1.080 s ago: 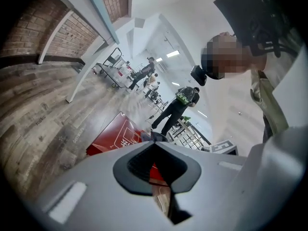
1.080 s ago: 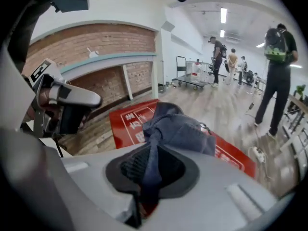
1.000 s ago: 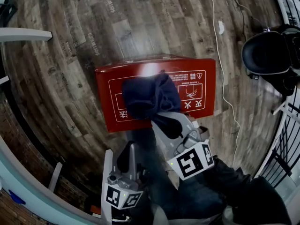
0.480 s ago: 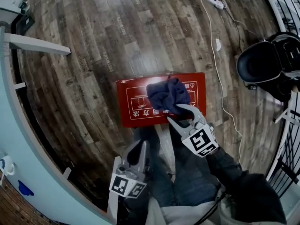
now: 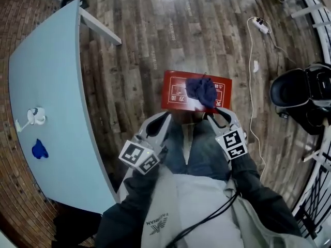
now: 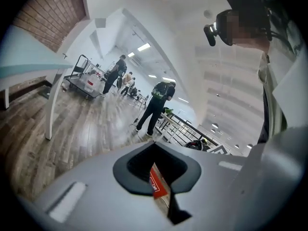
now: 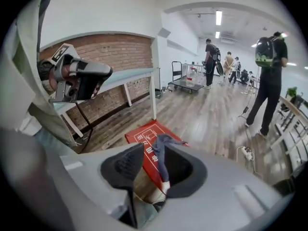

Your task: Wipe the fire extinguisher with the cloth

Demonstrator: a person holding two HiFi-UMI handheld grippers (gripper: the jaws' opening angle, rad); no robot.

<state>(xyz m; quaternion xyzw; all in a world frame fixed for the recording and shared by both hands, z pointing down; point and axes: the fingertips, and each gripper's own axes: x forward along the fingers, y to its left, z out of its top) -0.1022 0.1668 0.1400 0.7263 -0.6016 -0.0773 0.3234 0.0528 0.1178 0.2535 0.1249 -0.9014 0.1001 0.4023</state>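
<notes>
The wooden floor (image 5: pixel 139 45) fills most of the head view, and a pale blue worktop (image 5: pixel 57 87) runs down the left of the frame. The red fire extinguisher box (image 5: pixel 176 89) is seen lying flat at the centre. It looks smaller and farther off than half a second ago, so the person is judged to have stood up. The left gripper (image 5: pixel 161 119) and right gripper (image 5: pixel 218 115) have been drawn back just below the box, and the fingers of both are held apart on nothing. The dark blue cloth (image 5: pixel 201 88), earlier at the right fingers, has been left bunched on the box's right half. The wiping is judged finished or paused.
</notes>
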